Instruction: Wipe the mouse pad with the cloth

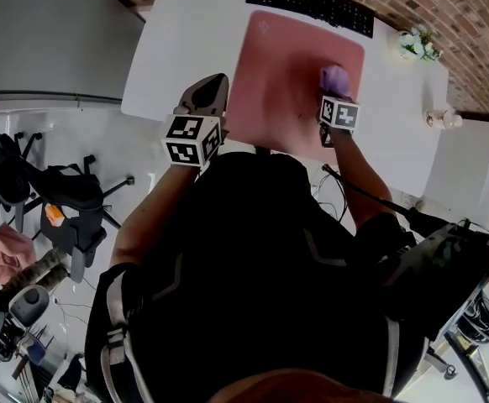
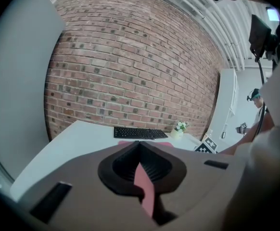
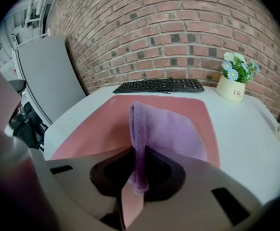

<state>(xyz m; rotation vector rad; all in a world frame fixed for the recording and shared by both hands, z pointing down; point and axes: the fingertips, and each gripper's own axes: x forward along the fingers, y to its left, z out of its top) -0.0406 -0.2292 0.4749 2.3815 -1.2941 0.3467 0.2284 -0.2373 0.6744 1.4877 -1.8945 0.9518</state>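
**A:** Cloth (image 3: 171, 131) first: where was it?

**B:** The purple cloth lay on the pink mouse pad (image 1: 282, 74), toward its far right part. One fold stood up between the jaws of the right gripper (image 3: 135, 153), which were pressed together on it.

**A:** And the left gripper (image 2: 140, 150)?

**B:** Its jaws were together, with nothing between them. It was at the near left edge of the pad.

**A:** What else was on the white desk (image 1: 186, 49)?

**B:** A black keyboard (image 1: 310, 3) just behind the pad, and a small flower pot (image 1: 418, 44) at the right, well apart from the cloth.
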